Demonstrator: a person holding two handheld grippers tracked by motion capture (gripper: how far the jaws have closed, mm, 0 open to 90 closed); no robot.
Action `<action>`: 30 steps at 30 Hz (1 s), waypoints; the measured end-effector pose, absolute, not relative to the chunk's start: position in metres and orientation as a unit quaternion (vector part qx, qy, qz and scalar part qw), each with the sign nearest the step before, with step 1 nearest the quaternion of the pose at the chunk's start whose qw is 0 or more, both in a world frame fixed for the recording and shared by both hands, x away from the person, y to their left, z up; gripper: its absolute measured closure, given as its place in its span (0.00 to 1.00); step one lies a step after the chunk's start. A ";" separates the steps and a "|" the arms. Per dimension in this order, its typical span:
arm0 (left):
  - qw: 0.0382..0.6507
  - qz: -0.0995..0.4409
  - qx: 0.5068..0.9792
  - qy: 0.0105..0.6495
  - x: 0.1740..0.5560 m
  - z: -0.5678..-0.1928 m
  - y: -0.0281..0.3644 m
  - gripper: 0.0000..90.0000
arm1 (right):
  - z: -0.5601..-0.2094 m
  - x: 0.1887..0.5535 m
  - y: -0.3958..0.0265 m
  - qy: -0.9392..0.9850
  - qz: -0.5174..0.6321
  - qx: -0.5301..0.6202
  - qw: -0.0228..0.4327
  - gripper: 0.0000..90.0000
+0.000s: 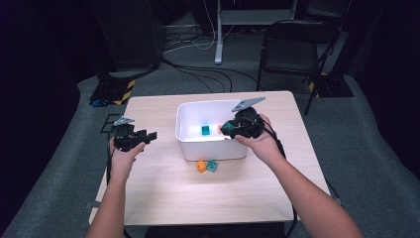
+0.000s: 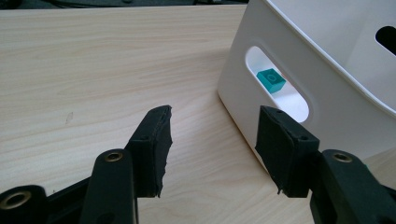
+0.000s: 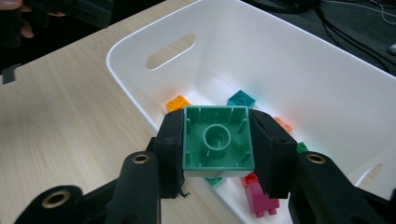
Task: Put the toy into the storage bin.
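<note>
My right gripper (image 1: 229, 128) hovers over the right part of a white bin (image 1: 184, 130). In the right gripper view it (image 3: 217, 125) is shut on a green brick (image 3: 218, 138), whose hollow underside faces the camera. Below it in the bin (image 3: 140, 42) lie an orange brick (image 3: 177, 102), a teal brick (image 3: 241, 99), a salmon one (image 3: 283, 125) and a magenta one (image 3: 261, 198). My left gripper (image 1: 148, 135) is held left of the bin, just above the table. Its jaws (image 2: 212, 154) stand open with nothing between them, pointing at the bin's end wall (image 2: 336, 107).
An orange brick (image 1: 201, 165) and a teal brick (image 1: 212, 166) lie on the wooden table (image 1: 163, 198) just in front of the bin. Through the bin's handle slot a teal brick (image 2: 271, 80) shows. A folding chair (image 1: 289, 49) and floor cables stand beyond the table.
</note>
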State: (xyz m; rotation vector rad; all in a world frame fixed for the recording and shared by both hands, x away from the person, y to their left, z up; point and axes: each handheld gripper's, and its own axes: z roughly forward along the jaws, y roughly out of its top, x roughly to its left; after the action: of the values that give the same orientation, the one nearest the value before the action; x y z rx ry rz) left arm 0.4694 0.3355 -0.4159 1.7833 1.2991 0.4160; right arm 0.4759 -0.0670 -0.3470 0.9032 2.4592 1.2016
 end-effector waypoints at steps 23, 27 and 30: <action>0.432 0.165 0.715 0.524 0.471 -0.418 0.337 0.50 | -0.348 0.533 -0.053 0.837 0.394 0.358 0.124 0.65; 0.435 0.164 0.713 0.525 0.471 -0.417 0.338 0.50 | -0.349 0.542 -0.049 0.838 0.386 0.365 0.123 0.65; 0.435 0.164 0.713 0.526 0.471 -0.417 0.338 0.50 | -0.350 0.548 -0.046 0.839 0.381 0.366 0.125 0.65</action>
State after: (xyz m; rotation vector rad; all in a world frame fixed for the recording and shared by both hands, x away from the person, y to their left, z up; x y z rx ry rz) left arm 0.4706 0.3379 -0.4171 1.7744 1.3091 0.4076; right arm 0.5480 -0.0459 -0.3499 1.0676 2.4451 1.1106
